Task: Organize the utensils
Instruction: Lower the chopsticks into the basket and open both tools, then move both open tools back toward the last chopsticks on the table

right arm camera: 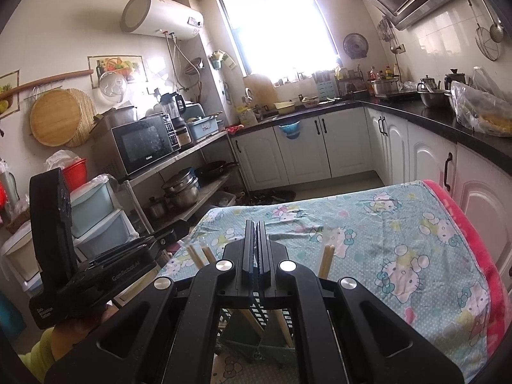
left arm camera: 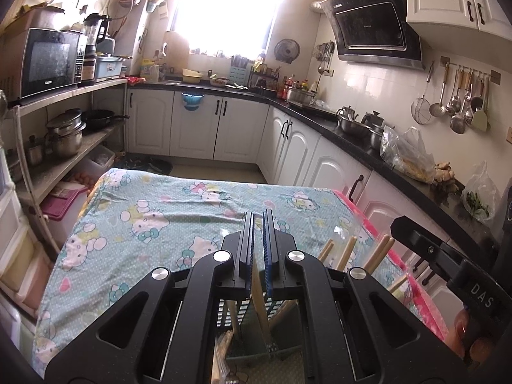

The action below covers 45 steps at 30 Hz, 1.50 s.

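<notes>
both hand-held grippers are held over a dark slotted utensil holder (left arm camera: 256, 345) that sits at the near edge of the cloth-covered counter (left arm camera: 153, 224). the left hand-held gripper (left arm camera: 258, 220) is pinched on a flat wooden utensil handle (left arm camera: 260, 304), which hangs down into the holder. the right hand-held gripper (right arm camera: 255, 230) is pressed together too; whether something thin is caught between its jaws can't be told, though wooden sticks are seen under it in the holder.

most of the sorting looks done already: several wooden chopsticks (left arm camera: 347, 252) are stood up in the holder, tips poking out, and no loose utensils are seen on the cloth in either view. what's left, probably, is the held piece being lowered fully and let go. the compartment each stick sits in can't be made out from here.
</notes>
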Available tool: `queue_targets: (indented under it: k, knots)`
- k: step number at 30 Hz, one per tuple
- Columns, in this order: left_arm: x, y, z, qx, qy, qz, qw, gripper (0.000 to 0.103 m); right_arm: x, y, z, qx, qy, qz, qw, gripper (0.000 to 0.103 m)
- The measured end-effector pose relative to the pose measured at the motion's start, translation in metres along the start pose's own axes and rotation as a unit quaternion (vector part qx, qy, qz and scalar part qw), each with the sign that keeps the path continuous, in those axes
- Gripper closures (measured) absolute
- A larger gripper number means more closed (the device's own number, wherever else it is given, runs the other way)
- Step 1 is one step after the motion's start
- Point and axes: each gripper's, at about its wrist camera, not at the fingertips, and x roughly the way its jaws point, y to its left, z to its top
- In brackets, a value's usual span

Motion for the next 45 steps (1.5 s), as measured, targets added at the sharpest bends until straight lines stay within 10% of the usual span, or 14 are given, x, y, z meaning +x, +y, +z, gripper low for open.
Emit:
queue_targets:
  k: [23,45]
  knots:
    - [-0.019,0.011,-0.016,-0.024,0.008,-0.008,0.9996,0.071,-0.025,-0.004,-0.017,-0.012,-0.008,-0.040,0.999,0.062]
    - [-0.055,0.014,-0.033,-0.036,0.001,-0.015,0.9992,0.014,-0.052,0.000,-0.041,-0.030,0.007,-0.049,0.998,0.046]
